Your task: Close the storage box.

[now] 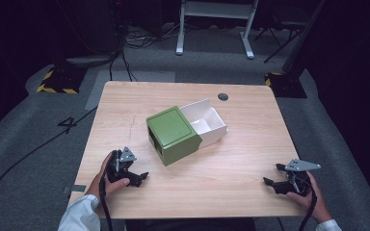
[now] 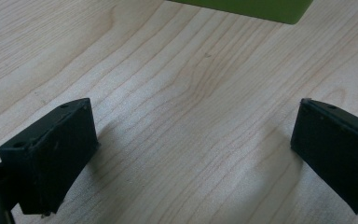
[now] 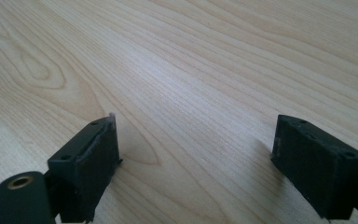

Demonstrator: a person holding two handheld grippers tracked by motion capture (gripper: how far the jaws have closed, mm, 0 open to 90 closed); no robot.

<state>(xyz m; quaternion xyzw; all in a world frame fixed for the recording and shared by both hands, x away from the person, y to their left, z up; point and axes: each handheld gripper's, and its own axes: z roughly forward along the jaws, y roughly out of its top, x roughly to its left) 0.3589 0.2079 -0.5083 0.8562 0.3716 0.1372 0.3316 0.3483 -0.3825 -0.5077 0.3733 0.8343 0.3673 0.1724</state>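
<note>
Light wood table [image 1: 241, 159], seen from above. Near its centre sits a green box [image 1: 172, 134] w/ a white drawer [image 1: 206, 122] pulled out on the far-right side; drawer interior looks empty as far as visible. A dark slot shows on the box's near-left face. Small dark round spot [image 1: 223, 96] on the tabletop near the far edge, beyond the drawer.

Left gripper [image 1: 143, 177] rests on the table at the near-left, held by the left hand [image 1: 110, 179], white sleeve [image 1: 79, 215] below it. Jaws point right, twd the table's middle, and stand wide apart, nothing btwn them. Green box lies just beyond and to the right of this gripper, near but not touching. In the left gripper view, both black jaws sit low over bare wood grain, w/ a green box edge [image 2: 242, 8] at the top of frame, well clear of the tips.

Right gripper [image 1: 272, 175] sits at the near-right, held by the right hand [image 1: 313, 199], jaws pointing left. Also spread wide, empty. Box is well apart from it, across open tabletop. The right gripper view has both jaws low over plain wood, gap btwn them clear.

Grey floor [image 1: 38, 144] w/ cables around the table.
</note>
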